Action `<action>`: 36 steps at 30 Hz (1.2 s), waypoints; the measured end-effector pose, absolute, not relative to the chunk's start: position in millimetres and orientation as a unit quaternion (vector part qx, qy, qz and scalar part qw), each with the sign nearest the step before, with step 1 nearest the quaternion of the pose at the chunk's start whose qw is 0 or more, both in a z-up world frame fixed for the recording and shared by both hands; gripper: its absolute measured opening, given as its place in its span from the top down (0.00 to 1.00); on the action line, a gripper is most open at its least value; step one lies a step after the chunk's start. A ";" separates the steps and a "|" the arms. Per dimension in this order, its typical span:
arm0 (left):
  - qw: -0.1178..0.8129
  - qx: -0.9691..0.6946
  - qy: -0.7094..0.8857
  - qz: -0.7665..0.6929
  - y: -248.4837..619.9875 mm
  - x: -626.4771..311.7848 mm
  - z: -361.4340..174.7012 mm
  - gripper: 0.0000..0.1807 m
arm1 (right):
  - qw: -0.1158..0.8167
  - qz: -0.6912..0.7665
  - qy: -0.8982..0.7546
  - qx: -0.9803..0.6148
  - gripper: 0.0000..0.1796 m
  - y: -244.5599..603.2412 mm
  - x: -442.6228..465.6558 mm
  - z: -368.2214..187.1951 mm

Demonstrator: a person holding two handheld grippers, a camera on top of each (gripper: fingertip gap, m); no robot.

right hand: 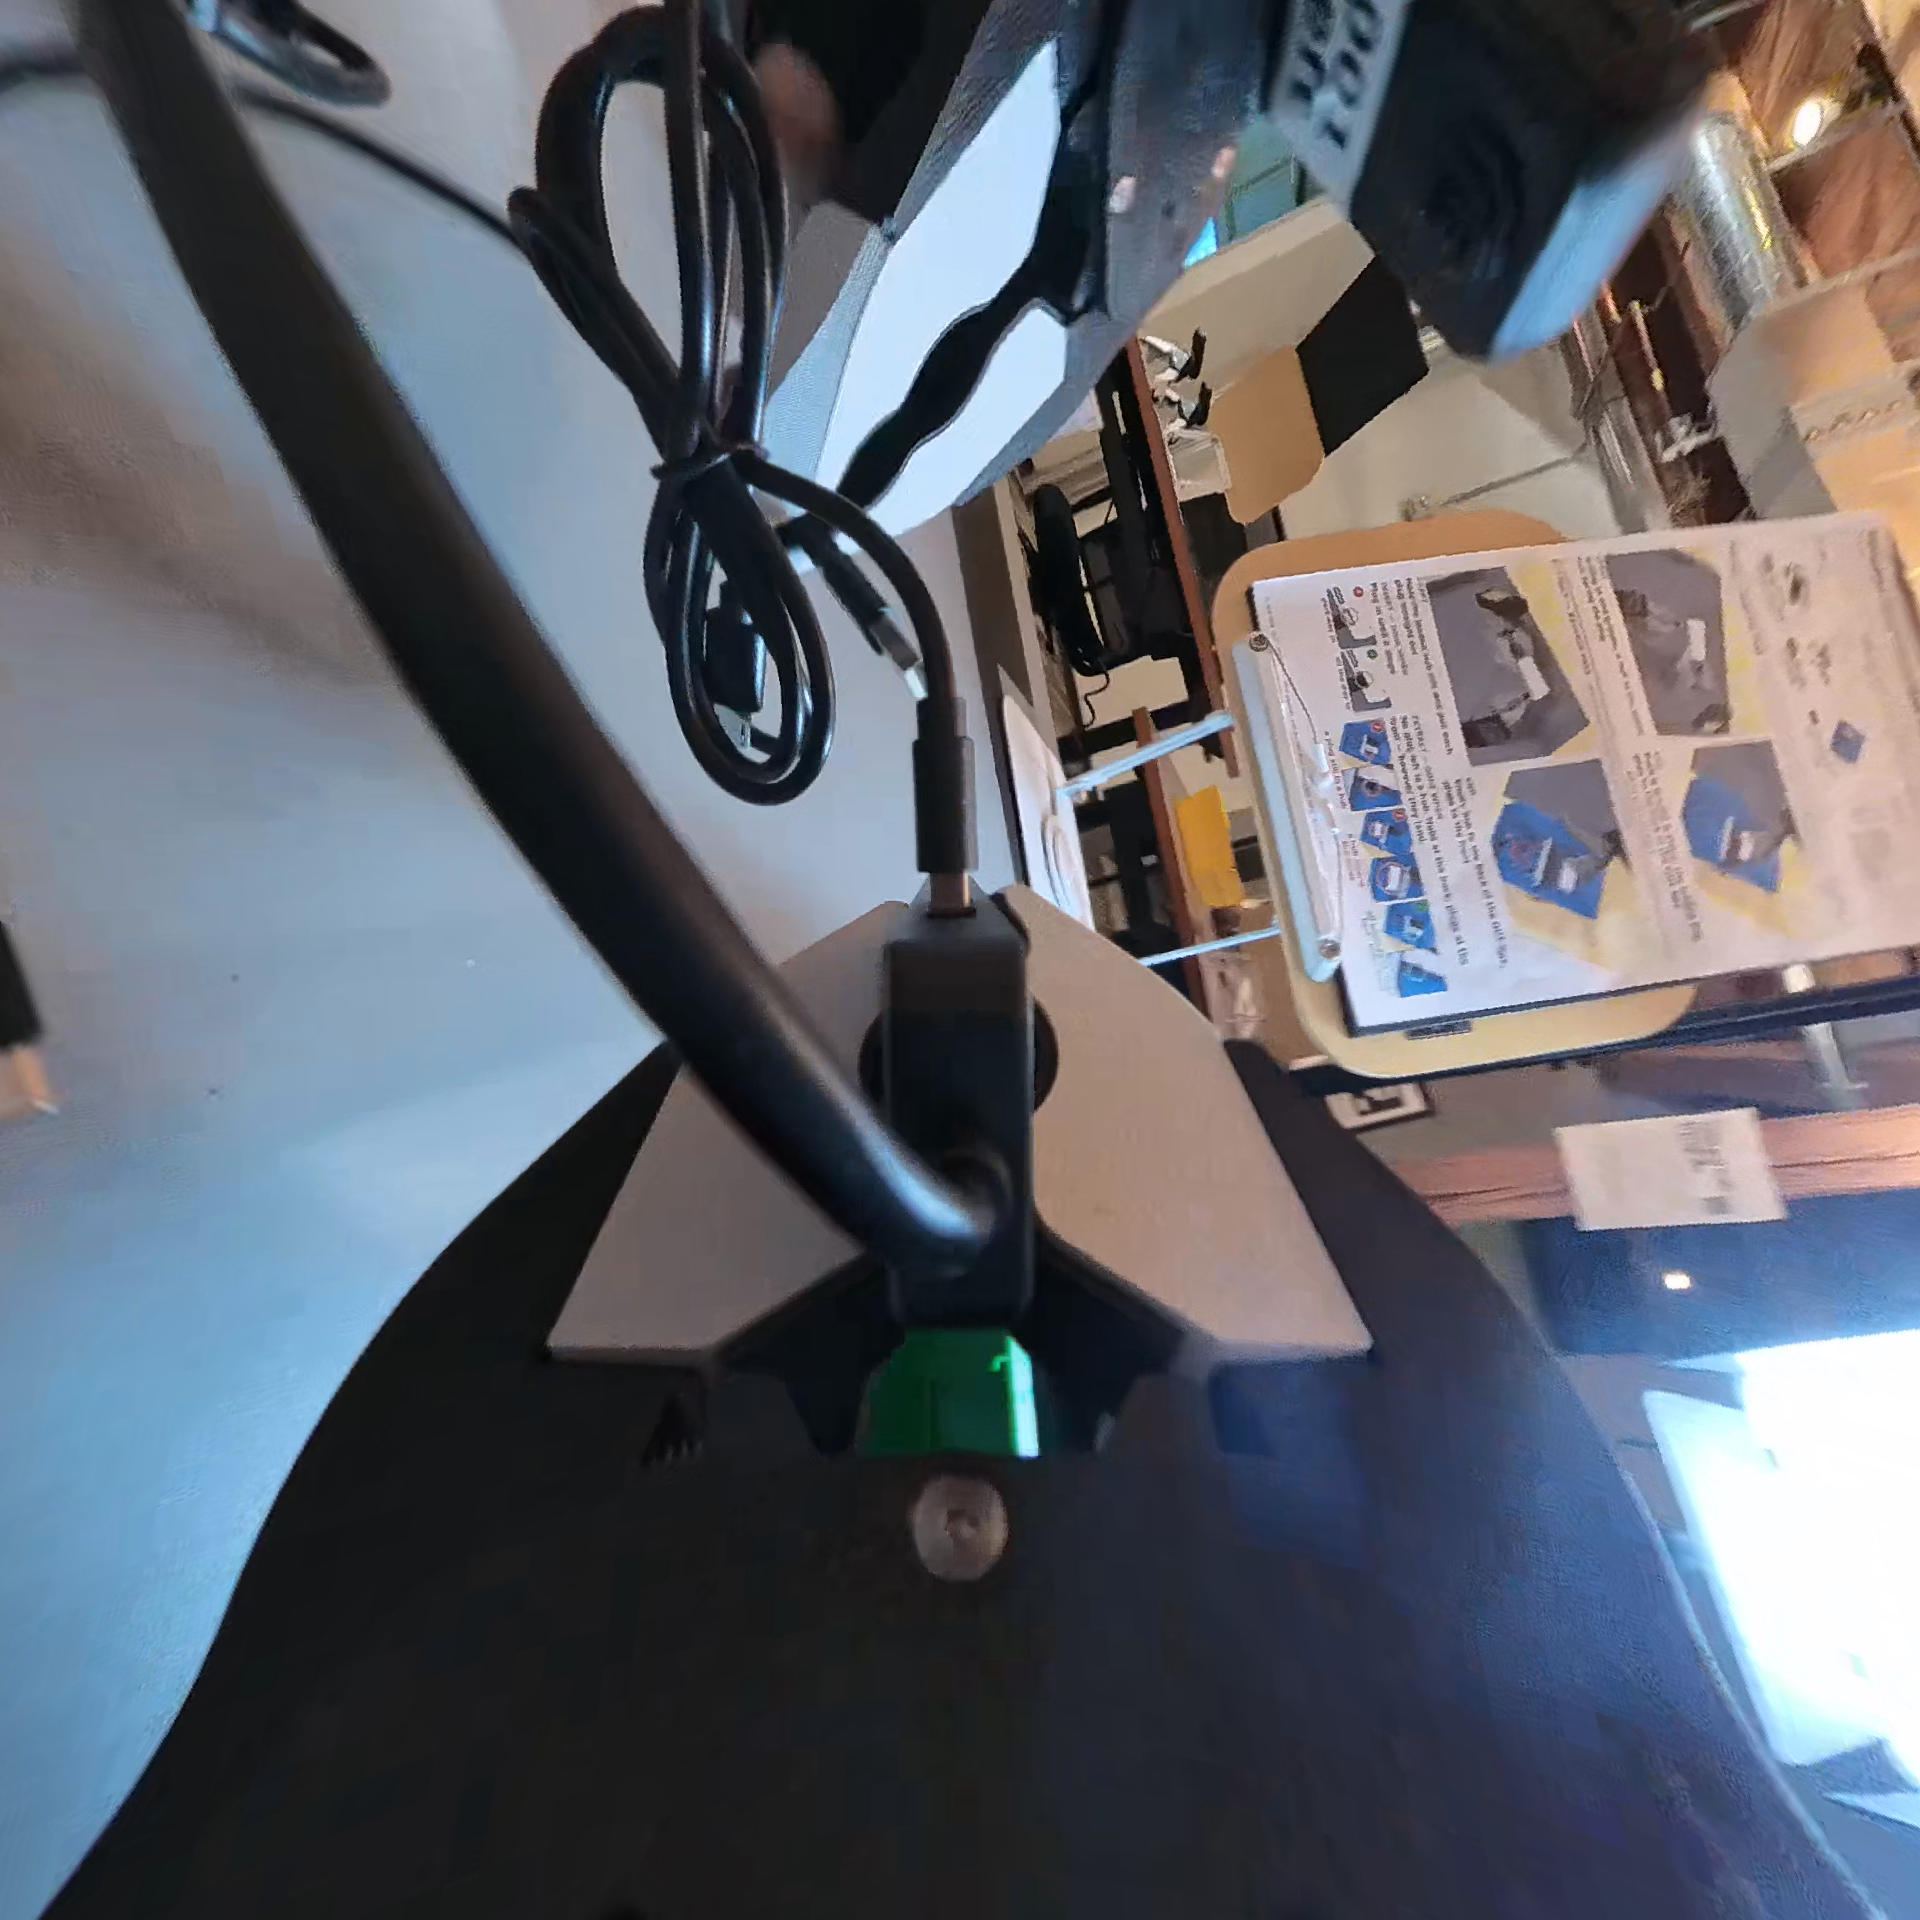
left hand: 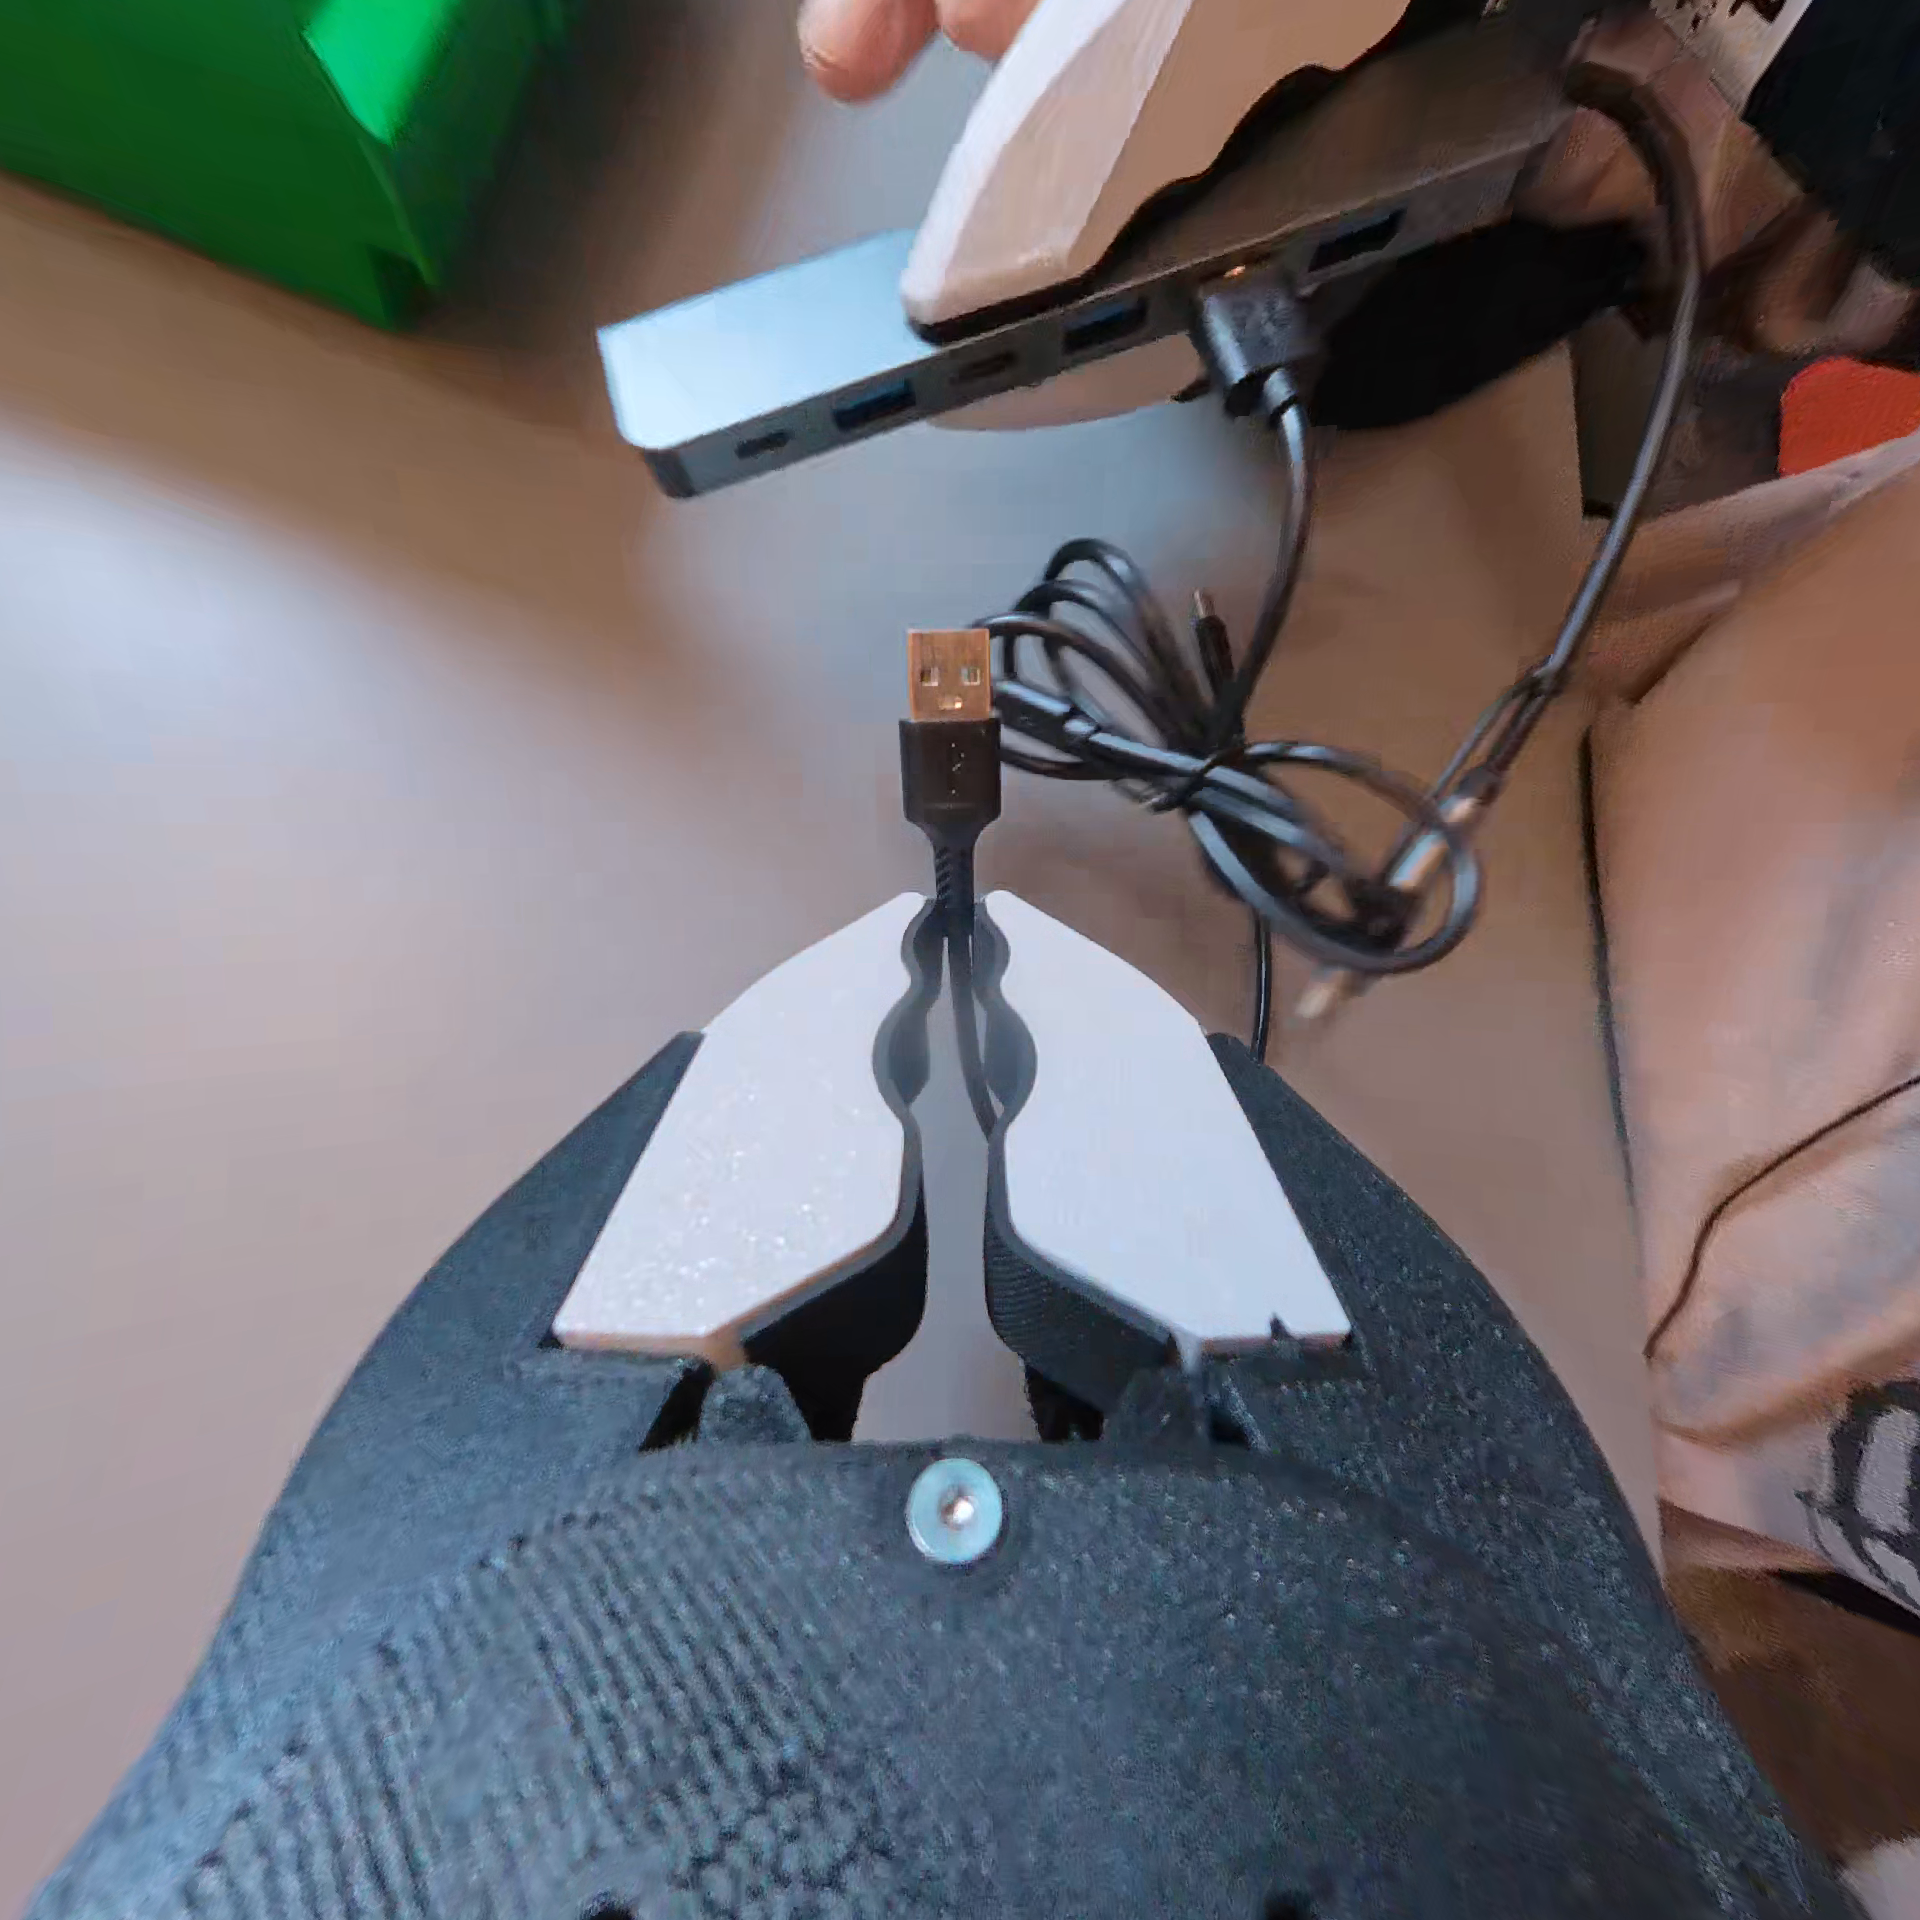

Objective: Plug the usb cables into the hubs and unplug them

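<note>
My left gripper [left hand: 951,902] is shut on a black braided USB cable just behind its plug. The USB-A plug [left hand: 948,694] sticks out past the fingertips and points at the grey hub [left hand: 769,358], a short gap below its row of ports. My right gripper [right hand: 956,906] is shut on the hub [right hand: 956,1049], seen end-on there, and holds it above the table. Its white finger [left hand: 1039,187] lies across the hub's top. Another black cable plug [left hand: 1252,338] sits in a hub port and also shows in the right wrist view [right hand: 943,810]. The left gripper's fingers [right hand: 935,270] show at the top of that view.
A tied bundle of black cables [left hand: 1184,748] hangs below the hub. The hub's thick lead [right hand: 499,582] curves away leftward. A green box [left hand: 208,135] stands at the far left. A hand [left hand: 883,42] and a sleeve [left hand: 1766,935] are close. A clipboard stand [right hand: 1558,790] stands beyond the table.
</note>
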State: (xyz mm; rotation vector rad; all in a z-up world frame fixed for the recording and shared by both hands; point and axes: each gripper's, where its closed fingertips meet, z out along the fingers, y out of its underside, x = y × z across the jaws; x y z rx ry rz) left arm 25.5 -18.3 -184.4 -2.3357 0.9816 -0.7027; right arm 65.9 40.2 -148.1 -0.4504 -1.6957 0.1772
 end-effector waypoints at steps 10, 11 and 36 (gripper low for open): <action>0.167 -0.878 0.371 -0.251 -6.7 42.9 -207.7 0.97 | 0.605 -0.045 -0.783 -0.139 0.94 37.7 50.2 -185.4; 0.167 -0.877 0.371 -0.255 -5.8 43.5 -209.1 0.97 | 0.604 -0.046 -0.782 -0.145 0.94 39.6 50.3 -185.9; 0.140 -0.889 0.368 -0.231 -15.7 47.1 -213.2 0.97 | 0.604 -0.055 -0.783 -0.137 0.94 36.1 44.9 -191.6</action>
